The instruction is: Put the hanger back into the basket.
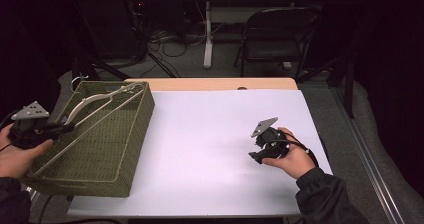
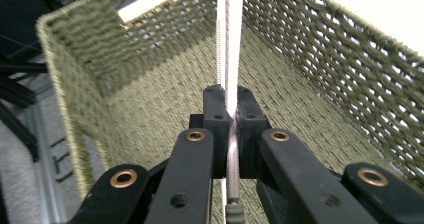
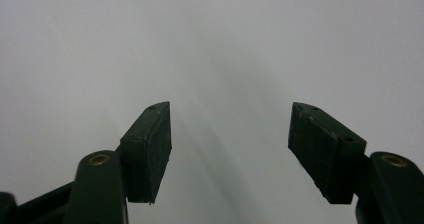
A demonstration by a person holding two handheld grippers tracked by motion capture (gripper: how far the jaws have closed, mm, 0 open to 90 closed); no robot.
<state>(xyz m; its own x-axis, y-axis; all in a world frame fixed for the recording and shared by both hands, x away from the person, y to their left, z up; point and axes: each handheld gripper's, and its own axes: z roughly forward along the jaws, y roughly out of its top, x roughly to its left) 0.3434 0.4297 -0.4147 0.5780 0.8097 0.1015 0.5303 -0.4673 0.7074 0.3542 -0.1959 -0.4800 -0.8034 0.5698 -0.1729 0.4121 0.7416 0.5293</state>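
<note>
I log the white counter [image 1: 215, 149], its top bare from the middle to the right edge, with a strip of pale wood [image 1: 210, 83] along the far edge. Behind it a black folding chair [image 1: 277, 34] stands on grey floor beside a white table leg [image 1: 207, 34]. Cables [image 1: 167, 36] lie tangled left of that leg.
</note>
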